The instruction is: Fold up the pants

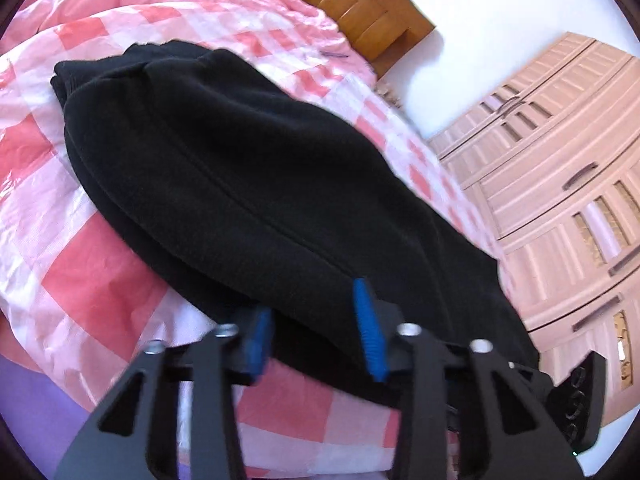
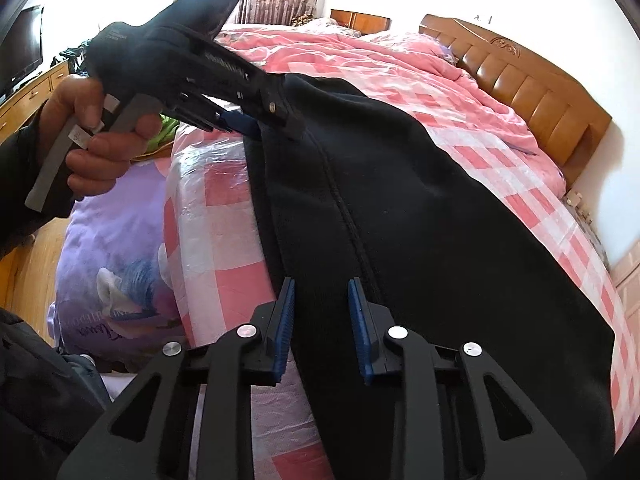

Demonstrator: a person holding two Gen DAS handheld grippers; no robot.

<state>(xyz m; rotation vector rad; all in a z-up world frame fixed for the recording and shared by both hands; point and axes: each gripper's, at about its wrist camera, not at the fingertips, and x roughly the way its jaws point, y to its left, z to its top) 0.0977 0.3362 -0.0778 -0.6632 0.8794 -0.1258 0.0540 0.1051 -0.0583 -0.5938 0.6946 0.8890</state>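
Black pants lie folded lengthwise on the pink checked bed cover. In the left wrist view my left gripper has its blue-padded jaws apart around the near edge of the pants. In the right wrist view my right gripper stands with jaws apart around the pants' near edge by a seam. The left gripper, held in a hand, also shows there at the pants' far left edge, with fabric between its jaws.
A wooden headboard stands at the back right. A pink wardrobe is to the right of the bed. A purple printed sheet hangs at the bed's left side. A TV and wooden cabinet are far left.
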